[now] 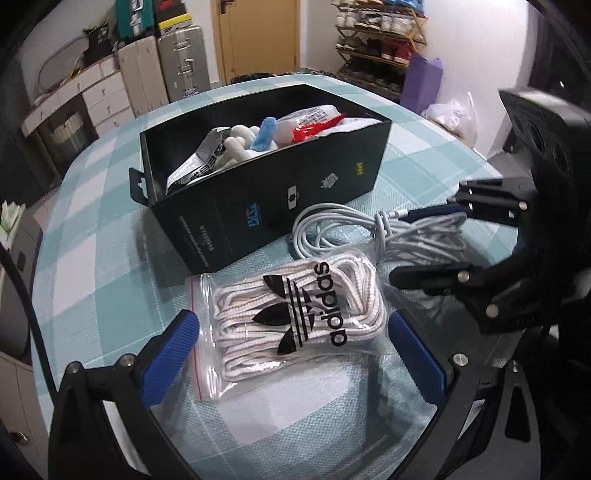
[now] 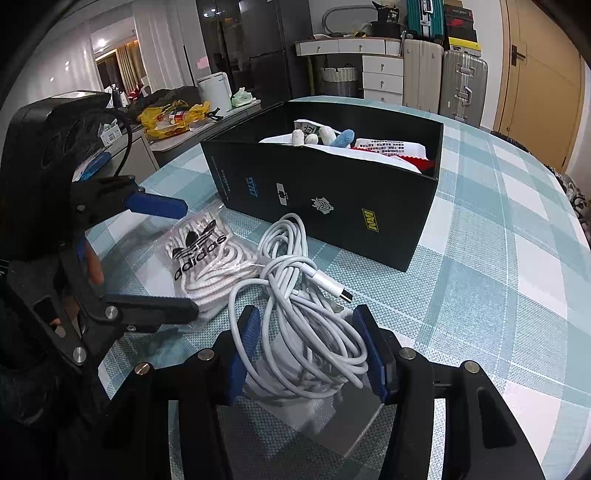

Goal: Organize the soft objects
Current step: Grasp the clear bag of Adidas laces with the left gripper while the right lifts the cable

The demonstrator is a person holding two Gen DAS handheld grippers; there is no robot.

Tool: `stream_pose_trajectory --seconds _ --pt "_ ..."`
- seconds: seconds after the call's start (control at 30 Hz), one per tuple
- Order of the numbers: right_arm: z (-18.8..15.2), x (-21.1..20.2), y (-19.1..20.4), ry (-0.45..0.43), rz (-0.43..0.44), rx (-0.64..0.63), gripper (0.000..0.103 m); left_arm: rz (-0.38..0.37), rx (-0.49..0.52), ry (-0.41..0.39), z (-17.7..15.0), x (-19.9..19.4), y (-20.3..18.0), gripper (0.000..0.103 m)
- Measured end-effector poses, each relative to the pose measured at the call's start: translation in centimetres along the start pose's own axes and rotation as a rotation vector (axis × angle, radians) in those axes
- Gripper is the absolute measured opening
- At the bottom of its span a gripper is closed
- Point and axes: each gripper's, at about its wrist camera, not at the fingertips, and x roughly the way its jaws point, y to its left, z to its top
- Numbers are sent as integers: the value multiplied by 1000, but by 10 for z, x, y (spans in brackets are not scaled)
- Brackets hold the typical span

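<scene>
A clear zip bag of white laces with an adidas logo (image 1: 291, 317) lies on the checked tablecloth between the open fingers of my left gripper (image 1: 291, 325); the blue pads stand apart from it on both sides. It also shows in the right wrist view (image 2: 207, 258). A bundle of white cable (image 2: 303, 325) lies beside it, between the open fingers of my right gripper (image 2: 306, 332), pads close to the coil. In the left wrist view the cable (image 1: 373, 232) sits between the right gripper's fingers (image 1: 424, 243). A black box (image 1: 266, 184) behind holds several soft items.
The box (image 2: 332, 199) stands on the round table with a teal checked cloth (image 2: 498, 258). Around the table are suitcases (image 1: 181, 62), a drawer unit (image 1: 99, 96), a shoe rack (image 1: 380, 37) and a wooden door (image 1: 258, 33).
</scene>
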Motion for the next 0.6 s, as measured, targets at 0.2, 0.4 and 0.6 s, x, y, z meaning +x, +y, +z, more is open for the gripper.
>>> stream_pose_trajectory --seconds 0.2,0.4,0.6 --pt "0 -2 -1 2 3 0 53 29 101 -28 -6 -16 1 103" --pt "-1 -2 -2 3 12 2 53 92 198 -13 -12 -13 -2 103" --pt "-1 -3 -4 2 20 3 53 88 249 15 -1 2 -13 103"
